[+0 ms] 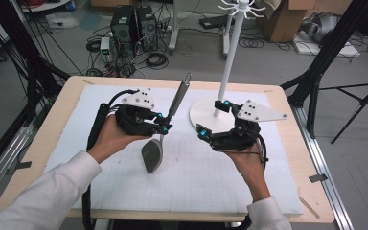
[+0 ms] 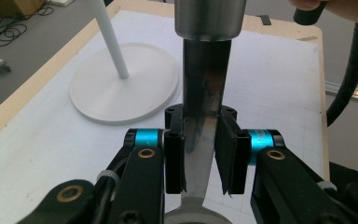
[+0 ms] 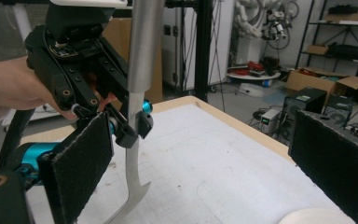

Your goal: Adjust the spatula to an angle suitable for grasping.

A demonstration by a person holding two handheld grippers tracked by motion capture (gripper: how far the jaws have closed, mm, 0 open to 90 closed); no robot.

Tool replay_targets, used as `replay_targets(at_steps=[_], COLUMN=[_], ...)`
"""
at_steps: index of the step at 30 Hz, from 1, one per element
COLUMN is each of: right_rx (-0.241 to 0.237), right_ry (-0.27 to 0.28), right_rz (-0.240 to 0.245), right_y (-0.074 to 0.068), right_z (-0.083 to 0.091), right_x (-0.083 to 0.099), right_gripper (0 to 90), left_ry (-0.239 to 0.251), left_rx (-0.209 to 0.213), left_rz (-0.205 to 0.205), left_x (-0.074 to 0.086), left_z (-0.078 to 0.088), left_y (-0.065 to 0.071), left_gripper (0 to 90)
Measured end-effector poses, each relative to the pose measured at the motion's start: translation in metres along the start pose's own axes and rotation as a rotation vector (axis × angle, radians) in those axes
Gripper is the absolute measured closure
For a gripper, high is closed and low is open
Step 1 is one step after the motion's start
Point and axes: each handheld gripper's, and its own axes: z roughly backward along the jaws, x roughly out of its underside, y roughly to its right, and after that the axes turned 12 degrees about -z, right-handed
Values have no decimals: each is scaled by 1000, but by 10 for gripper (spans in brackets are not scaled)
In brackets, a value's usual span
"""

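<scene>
Left tool point(image 1: 164, 122) clamping steel spatula point(image 1: 152, 154) at its flat neck above white-matted bench point(image 1: 124, 191); right tool point(image 1: 214, 120) gaping, released. Looking rigid, slick, top-heavy: likely gripping best at the neck, near the stand point(image 1: 206, 112).

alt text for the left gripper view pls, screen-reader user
The left gripper has its two black jaws shut on the flat metal neck of a spatula, whose round steel handle runs up out of frame. Behind it, a white stand base with a thin pole sits on the white gridded mat.
</scene>
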Motion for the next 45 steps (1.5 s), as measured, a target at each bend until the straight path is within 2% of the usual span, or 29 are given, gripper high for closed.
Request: replay_targets(at_steps=[7, 13, 15, 18, 20, 27, 29, 39, 45], right_rx=[-52, -83, -85, -100, -118, -126, -126, -111, -99], right_ry=[-55, -128, -137, -154, -158, -166, -166, -148, -142], right_rz=[19, 37, 45, 46, 46, 38, 37, 2, -11], right_y=[-3, -9, -10, -12, -13, -18, -19, -21, -24], right_z=[-13, -25, -29, -33, -36, -47, -48, -52, -54], right_x=[-14, -23, -25, -28, -30, -34, -35, -36, -38], right_gripper=[55, 64, 65, 108, 142, 171, 223, 344, 461], left_ry=[-3, -2, -2, 1, -1, 1, 3, -4, -4], left_rx=[-2, -2, -3, -7, -7, -7, -8, -21, -35], left_rz=[-2, -5, -7, -3, -7, -7, -5, -1, 8], left_x=[0, 0, 0, 0, 0, 1, 1, 1, 1], left_z=[2, 1, 1, 2, 2, 1, 1, -1, -1], left_y=[-1, 0, 0, 0, 0, 1, 1, 2, 2], left_gripper=[744, 744, 744, 744, 744, 744, 744, 744, 744])
